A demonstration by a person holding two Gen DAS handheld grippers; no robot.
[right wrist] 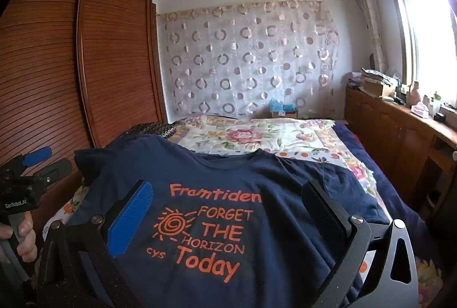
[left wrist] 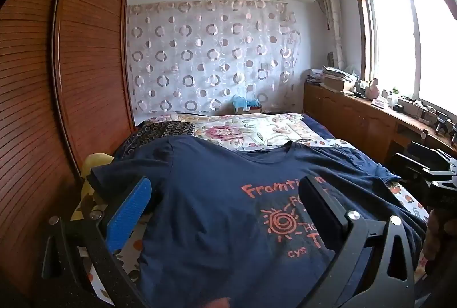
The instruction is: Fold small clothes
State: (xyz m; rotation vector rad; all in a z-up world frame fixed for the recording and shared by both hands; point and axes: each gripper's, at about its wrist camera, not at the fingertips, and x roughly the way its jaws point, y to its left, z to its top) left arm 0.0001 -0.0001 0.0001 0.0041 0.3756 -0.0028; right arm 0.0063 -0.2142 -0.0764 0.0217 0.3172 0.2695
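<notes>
On your left, the wardrobe (left wrist: 57,79) stands close to the bed (right wrist: 285,136), so keep your arm away from it. Your left gripper (left wrist: 225,202) hangs just above the shirt (right wrist: 228,179) with its jaws wide open, and it holds nothing. The blue shirt lies flat on the bed, front side up, with the orange words (right wrist: 214,228) showing. Its neck points to the far wall.

The left sleeve (left wrist: 114,176) sticks out toward the wardrobe. I think that sleeve is the first part to fold, so grab it near the edge and pinch only one layer. Lift it a little, then lay it over the middle of the shirt and keep the fold line straight.

Your right gripper (right wrist: 227,211) is wide open too, with nothing in it, just over the words. The right sleeve (right wrist: 342,185) looks a bit bunched up. Smooth it before you fold it.
</notes>
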